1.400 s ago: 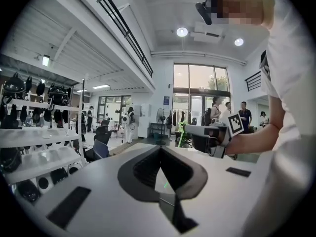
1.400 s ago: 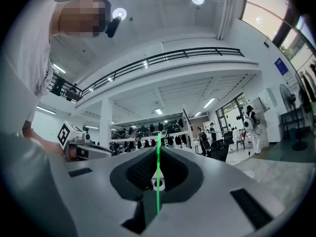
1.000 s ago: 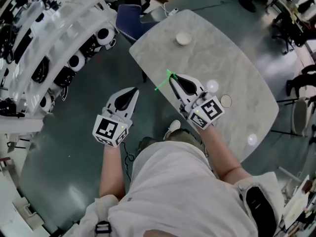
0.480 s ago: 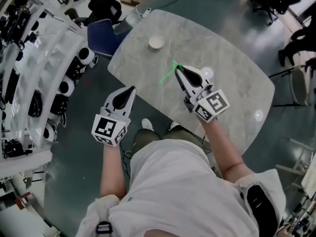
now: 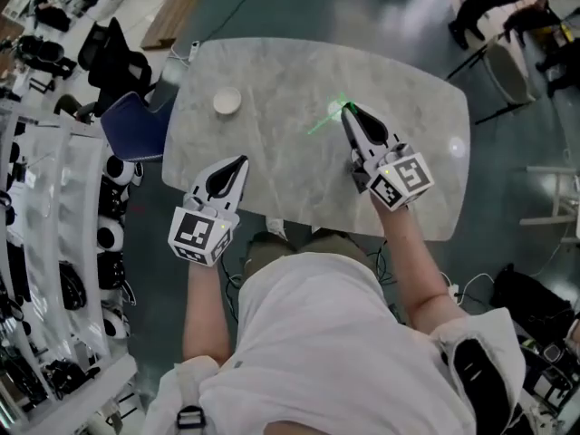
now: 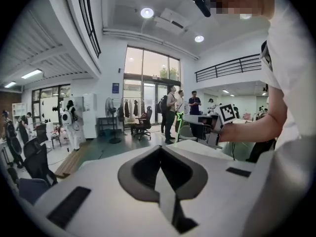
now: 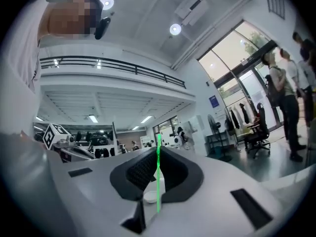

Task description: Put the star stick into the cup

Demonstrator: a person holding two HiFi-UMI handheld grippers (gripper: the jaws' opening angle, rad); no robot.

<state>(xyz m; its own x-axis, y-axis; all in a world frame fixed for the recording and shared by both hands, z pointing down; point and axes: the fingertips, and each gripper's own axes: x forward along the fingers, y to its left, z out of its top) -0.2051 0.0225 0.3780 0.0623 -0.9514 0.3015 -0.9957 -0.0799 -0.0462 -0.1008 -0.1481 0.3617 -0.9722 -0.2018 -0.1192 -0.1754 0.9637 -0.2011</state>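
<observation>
Head view: a person in a white shirt (image 5: 317,333) is standing at a grey marble-patterned table (image 5: 299,71) with rounded corners, holding one gripper in each hand.
Right claw (image 5: 349,113): it is clenching on a thin bright green star stick (image 5: 322,125), and it is hanging above the middle of the table.
Star stick: it is jutting out from the right claw's tip, slanting toward the person's left above the bare table top, and it is not sitting in the cup.
Right gripper view: the green stick (image 7: 158,181) is running upright along the narrow seam where the right claw (image 7: 157,149) is pinching it; its star end is too small to make out.
Left claw (image 5: 237,163): it is clenched on nothing, with its tip reaching over the table's near left edge.
Left gripper view: the two jaws of the left claw (image 6: 159,152) are pressing together along one centre line, with nothing between them.
Cup: a small white round cup (image 5: 227,101) is sitting on the far left part of the table, well apart from the stick and both claws.
Surroundings: a dark blue chair (image 5: 131,125) is standing just beside the table's left end.
</observation>
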